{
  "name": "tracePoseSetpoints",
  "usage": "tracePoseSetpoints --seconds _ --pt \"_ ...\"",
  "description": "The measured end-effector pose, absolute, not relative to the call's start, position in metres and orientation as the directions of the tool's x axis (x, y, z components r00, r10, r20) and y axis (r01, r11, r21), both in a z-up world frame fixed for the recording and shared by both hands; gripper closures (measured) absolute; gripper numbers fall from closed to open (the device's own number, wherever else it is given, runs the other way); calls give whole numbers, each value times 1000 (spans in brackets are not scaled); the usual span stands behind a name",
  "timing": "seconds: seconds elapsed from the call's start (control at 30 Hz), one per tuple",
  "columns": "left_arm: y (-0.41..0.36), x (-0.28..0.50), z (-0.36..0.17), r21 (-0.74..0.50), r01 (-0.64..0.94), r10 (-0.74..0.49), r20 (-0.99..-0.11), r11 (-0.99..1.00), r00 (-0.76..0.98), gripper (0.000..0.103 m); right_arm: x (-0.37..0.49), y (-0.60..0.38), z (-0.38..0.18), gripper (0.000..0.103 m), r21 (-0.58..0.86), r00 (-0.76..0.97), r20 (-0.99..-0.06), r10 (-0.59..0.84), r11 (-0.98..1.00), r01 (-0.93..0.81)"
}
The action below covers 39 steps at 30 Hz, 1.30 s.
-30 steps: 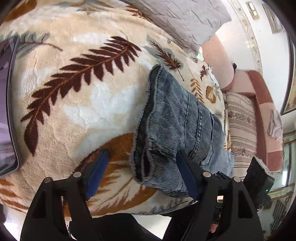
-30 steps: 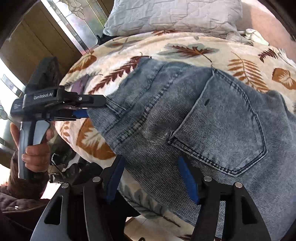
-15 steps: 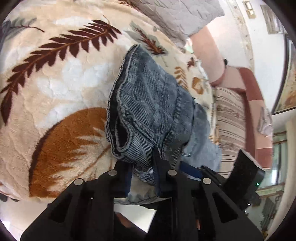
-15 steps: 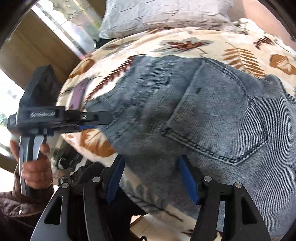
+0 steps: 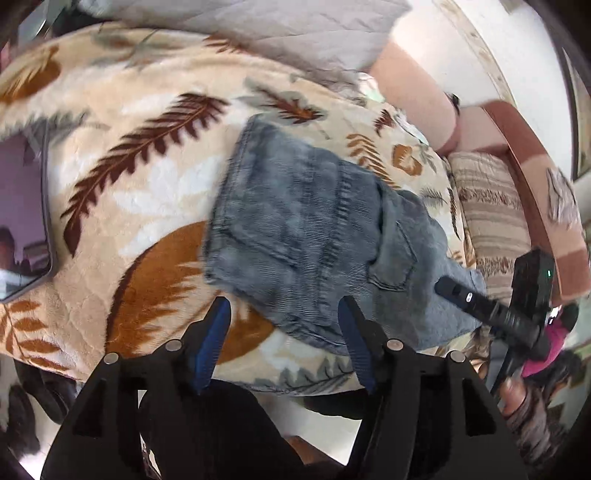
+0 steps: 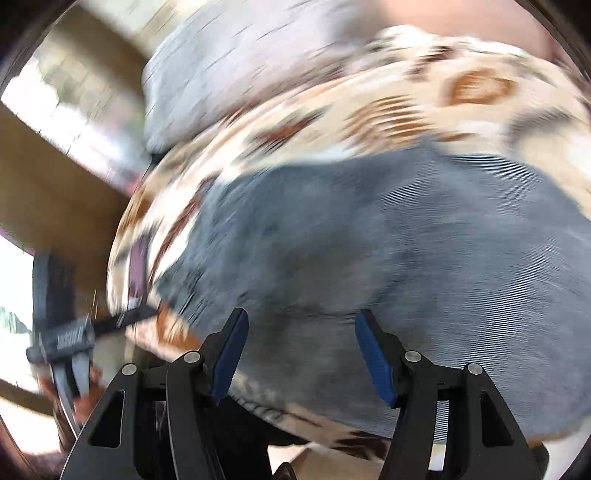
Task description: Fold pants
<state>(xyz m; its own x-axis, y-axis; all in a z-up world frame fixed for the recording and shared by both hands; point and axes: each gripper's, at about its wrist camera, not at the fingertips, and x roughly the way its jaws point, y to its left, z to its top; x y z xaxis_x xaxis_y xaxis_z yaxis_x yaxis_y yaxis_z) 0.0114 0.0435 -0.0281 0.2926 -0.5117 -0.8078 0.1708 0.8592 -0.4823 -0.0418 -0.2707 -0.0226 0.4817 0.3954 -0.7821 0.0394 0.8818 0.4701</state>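
Observation:
Folded blue-grey denim pants (image 5: 317,229) lie on a cream blanket with brown leaf prints (image 5: 140,192). My left gripper (image 5: 284,336) is open and empty, just short of the pants' near edge. My right gripper (image 6: 301,350) is open and empty over the near part of the pants (image 6: 388,251); that view is badly blurred. The right gripper also shows in the left wrist view (image 5: 480,302) at the pants' right end, and the left gripper shows blurred at the left of the right wrist view (image 6: 110,325).
A dark tablet or phone (image 5: 22,221) lies on the blanket at the left. A grey quilted pillow (image 5: 258,29) lies at the back. A striped cushion (image 5: 491,218) and a sofa arm (image 5: 535,206) stand at the right. The blanket's front edge drops off just below my grippers.
My left gripper was shut on the pants' cuff end half a second ago; it has let go, opened and drawn back. The right gripper has stayed open and swung quickly, blurring its view.

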Motion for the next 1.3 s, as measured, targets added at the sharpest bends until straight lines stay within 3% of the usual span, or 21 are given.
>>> tracePoseSetpoints --seconds 0.13,0.27,0.37,0.5,0.63,0.77,0.9,1.0,1.17,1.23,1.27,1.3 --pt "15 14 -17 -455 239 -511 -808 858 292 38 -71 -330 -11 39 464 565 -769 299 869 173" --pt "-31 29 -10 -410 331 -498 -831 850 250 38 -121 -403 -8 31 475 643 -749 159 806 353" --pt "-77 34 -2 -346 434 -468 -858 832 213 38 -174 -466 -21 31 492 661 -750 36 699 519" --pt "-152 40 6 -274 572 -431 -889 773 156 38 -226 -518 -45 29 559 688 -726 -26 560 611" --pt "-238 46 9 -268 657 -416 -906 705 77 38 -246 -550 -70 29 658 743 -670 -14 453 602" --pt "-331 51 2 -337 679 -422 -905 653 -43 38 -241 -575 -88 29 721 793 -609 -36 392 571" --pt "-421 49 -10 -367 705 -397 -908 607 -131 38 -226 -593 -119 29 762 800 -599 19 322 563" --pt "-482 50 -20 -386 720 -394 -903 577 -168 38 -228 -594 -122 28 839 873 -486 46 303 451" --pt "-558 67 -52 -381 723 -351 -914 576 -202 38 -230 -601 -136 31 893 912 -388 133 299 337" --pt "-577 71 -72 -424 717 -316 -903 554 -291 38 -235 -605 -146 34 913 927 -344 148 282 293" --pt "-581 70 -78 -435 721 -300 -899 540 -318 36 -237 -606 -150 36 921 932 -328 153 271 280" --pt "-584 67 -79 -439 733 -301 -897 519 -324 28 -240 -608 -153 36 926 936 -316 158 265 268"
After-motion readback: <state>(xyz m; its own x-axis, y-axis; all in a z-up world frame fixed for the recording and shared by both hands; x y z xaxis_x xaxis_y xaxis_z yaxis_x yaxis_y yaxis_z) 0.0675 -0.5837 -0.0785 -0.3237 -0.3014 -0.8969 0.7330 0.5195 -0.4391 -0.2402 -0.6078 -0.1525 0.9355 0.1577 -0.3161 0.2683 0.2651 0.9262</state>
